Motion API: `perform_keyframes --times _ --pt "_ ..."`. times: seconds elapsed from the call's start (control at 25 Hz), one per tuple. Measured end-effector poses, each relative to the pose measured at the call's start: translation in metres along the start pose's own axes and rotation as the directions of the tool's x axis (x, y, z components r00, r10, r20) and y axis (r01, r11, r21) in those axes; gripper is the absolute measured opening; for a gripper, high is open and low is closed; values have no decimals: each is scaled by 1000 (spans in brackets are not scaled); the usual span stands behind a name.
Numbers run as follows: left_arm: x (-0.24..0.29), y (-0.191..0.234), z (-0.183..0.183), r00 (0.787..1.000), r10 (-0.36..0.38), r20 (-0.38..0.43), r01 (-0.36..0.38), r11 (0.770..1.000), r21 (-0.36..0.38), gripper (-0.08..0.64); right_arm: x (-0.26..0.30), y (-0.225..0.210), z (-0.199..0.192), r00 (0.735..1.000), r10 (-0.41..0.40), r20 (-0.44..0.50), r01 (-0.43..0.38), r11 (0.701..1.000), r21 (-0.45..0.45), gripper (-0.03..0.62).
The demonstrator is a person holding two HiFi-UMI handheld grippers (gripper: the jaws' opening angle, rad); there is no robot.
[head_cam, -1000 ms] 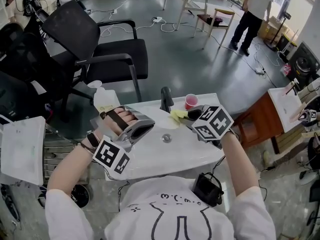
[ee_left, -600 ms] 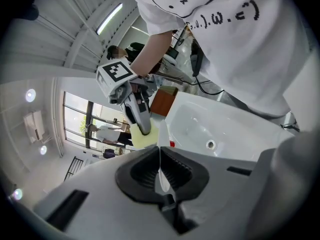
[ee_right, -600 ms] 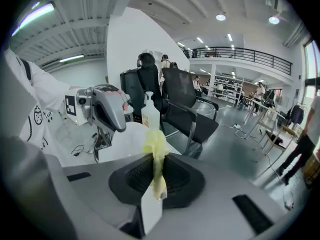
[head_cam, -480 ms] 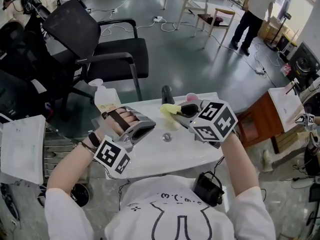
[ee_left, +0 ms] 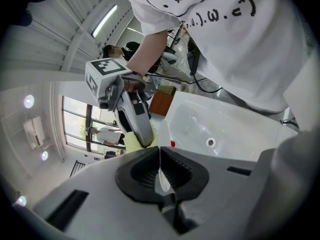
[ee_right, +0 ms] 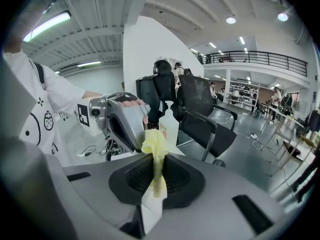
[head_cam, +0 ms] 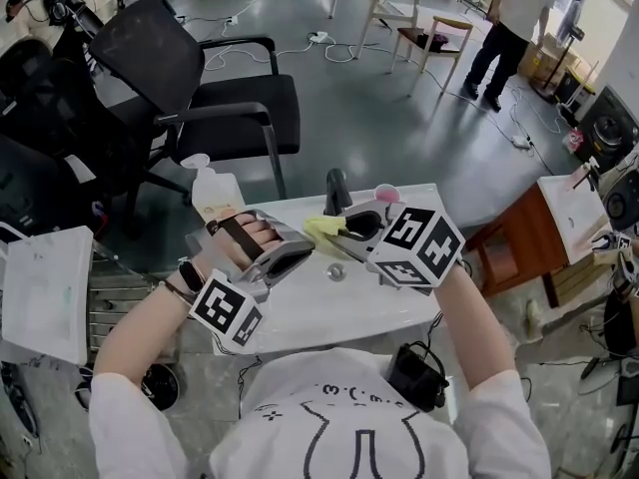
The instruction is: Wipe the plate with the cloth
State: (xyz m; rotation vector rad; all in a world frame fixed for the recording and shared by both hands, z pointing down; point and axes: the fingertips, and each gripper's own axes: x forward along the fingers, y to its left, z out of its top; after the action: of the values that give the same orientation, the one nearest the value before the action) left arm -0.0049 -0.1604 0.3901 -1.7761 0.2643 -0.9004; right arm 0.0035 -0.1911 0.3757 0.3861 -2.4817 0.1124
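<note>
Held on edge over the counter, a thin white plate (ee_left: 161, 181) has its rim clamped between the closed jaws of the left hand-held gripper (head_cam: 305, 251), and in the left gripper view it shows only as a pale sliver running out past the jaw tips. A crumpled pale-yellow cloth (ee_right: 156, 156) is pinched in the closed jaws of the right hand-held gripper (head_cam: 344, 233), its loose end bunched above the jaw tips. The two hand-held grippers meet nose to nose above the middle of the counter, the cloth just beside the far edge of the plate; whether cloth and plate touch cannot be told.

Below them lies the glossy white moulded counter (head_cam: 329, 312), with a round metal drain hole (head_cam: 334, 270) near its centre. A dark faucet (head_cam: 337, 190) stands at its far edge, and a pink cup (head_cam: 384, 194) sits just to the right of it. A white pump bottle (head_cam: 212, 193) stands at the far left corner.

Beyond the counter, a black office chair with armrests (head_cam: 200, 78) sits on the grey floor, a brown wooden cabinet (head_cam: 509, 242) stands to the right, and a person in a white top and dark trousers (head_cam: 509, 18) stands well off by a light table.
</note>
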Motion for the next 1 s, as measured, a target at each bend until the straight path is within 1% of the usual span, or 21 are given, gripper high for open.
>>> perform_keyframes --times 0.08,0.16,0.24,0.32,0.44,0.56,0.72,0.84,0.92,1.0 --pt "-1 0 1 1000 0 -1 0 1000 10 14 2 -3 -8 999 -16 -37 15 1000 -23 51" --pt "-2 -1 3 1000 2 0 -2 1000 13 14 5 -11 -21 995 -48 -89 45 998 -36 51" --pt "-3 -1 3 1000 4 1 -4 1000 11 14 9 -20 -34 988 -78 -132 74 997 -31 51" --pt "-4 -2 3 1000 1 3 -1 1000 12 14 14 -28 -45 984 -90 -156 90 996 -7 51" --pt "-3 -5 6 1000 -6 7 6 1000 18 15 17 -33 -56 981 -94 -167 101 994 31 51" --pt "-1 -7 8 1000 -10 12 10 1000 20 15 18 -36 -61 980 -107 -171 115 992 41 51" --pt "-2 -8 9 1000 -14 18 14 1000 15 14 8 -37 -51 981 -139 -137 145 989 33 51" --pt "-1 -8 8 1000 -18 21 18 1000 18 14 1 -31 -34 985 -148 -85 149 989 -2 51" --pt "0 -7 7 1000 -20 21 20 1000 21 14 0 -23 -25 986 -151 -74 147 987 -58 51" --pt "1 -7 6 1000 -22 21 21 1000 23 14 3 -14 -21 983 -155 -94 142 981 -133 51"
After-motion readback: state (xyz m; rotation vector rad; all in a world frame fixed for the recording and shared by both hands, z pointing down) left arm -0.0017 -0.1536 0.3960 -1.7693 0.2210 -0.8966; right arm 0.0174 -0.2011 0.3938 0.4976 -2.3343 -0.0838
